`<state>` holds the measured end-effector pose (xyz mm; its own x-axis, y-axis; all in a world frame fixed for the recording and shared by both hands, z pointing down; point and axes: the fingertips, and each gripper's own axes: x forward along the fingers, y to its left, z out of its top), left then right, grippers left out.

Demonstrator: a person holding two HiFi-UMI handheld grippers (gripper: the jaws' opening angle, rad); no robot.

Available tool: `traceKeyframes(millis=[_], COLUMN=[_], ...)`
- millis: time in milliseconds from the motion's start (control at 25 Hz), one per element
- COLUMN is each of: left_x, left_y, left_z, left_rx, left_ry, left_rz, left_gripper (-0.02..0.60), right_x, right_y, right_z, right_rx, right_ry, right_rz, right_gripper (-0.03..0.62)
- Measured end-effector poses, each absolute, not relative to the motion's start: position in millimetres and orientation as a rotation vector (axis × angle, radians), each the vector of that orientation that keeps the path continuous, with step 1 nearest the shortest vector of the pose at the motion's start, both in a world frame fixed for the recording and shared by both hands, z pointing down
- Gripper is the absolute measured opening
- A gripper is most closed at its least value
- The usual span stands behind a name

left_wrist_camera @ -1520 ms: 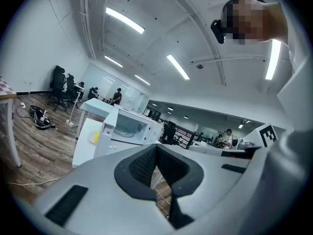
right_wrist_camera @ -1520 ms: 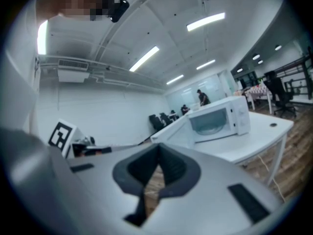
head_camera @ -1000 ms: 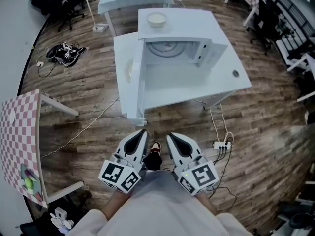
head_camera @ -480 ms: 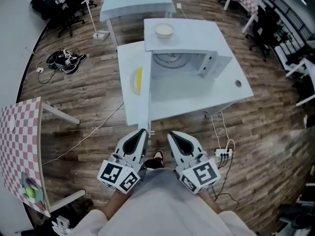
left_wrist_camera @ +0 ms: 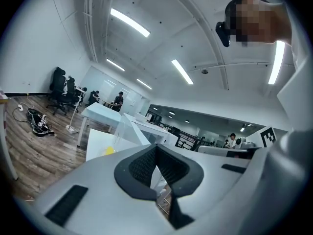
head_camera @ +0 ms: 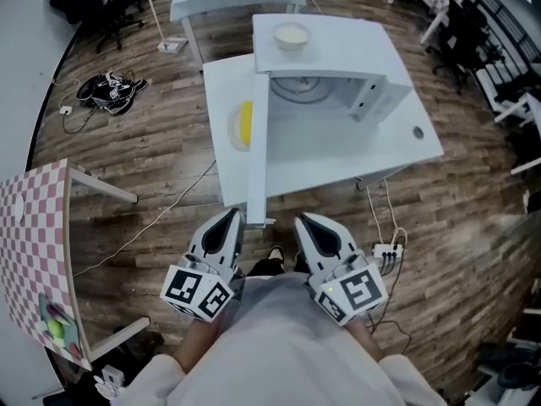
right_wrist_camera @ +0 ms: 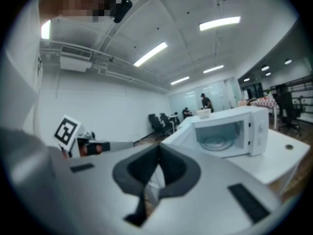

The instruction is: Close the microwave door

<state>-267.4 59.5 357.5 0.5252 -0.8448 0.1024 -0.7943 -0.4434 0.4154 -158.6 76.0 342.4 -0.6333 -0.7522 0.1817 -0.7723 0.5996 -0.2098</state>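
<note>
I've stepped closer: the microwave door (head_camera: pixel 258 142), swung wide open, now ends just beyond my left gripper (head_camera: pixel 228 218). That one and my right gripper (head_camera: pixel 306 222) are both closed on nothing, ready to push.

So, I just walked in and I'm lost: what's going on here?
A person stands facing a white microwave oven on a white table, holding a two-jaw gripper in each hand. The microwave's white door hangs wide open. The left gripper and the right gripper are both shut, empty and short of the door.
</note>
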Motion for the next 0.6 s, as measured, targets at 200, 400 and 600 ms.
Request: traceKeyframes(millis=[200,400,600], left_x=[-269,-273,-272], left_y=[54,47,46], left_z=[370,378,385], left_rx=[2.326,2.292,2.291], left_ry=[-1.348,-1.381,-1.381], left_rz=[-0.159,-0.141,-0.094], left_gripper=[0.017,0.017,0.017], right_x=[-158,-157,-158], right_y=[68,55,51], right_z=[345,343,347], right_rx=[1.296,1.28,1.262], right_ry=[-2.749,-2.762,-2.766], right_rz=[0.428,0.442,0.465], right_gripper=[0.017,0.017,0.017])
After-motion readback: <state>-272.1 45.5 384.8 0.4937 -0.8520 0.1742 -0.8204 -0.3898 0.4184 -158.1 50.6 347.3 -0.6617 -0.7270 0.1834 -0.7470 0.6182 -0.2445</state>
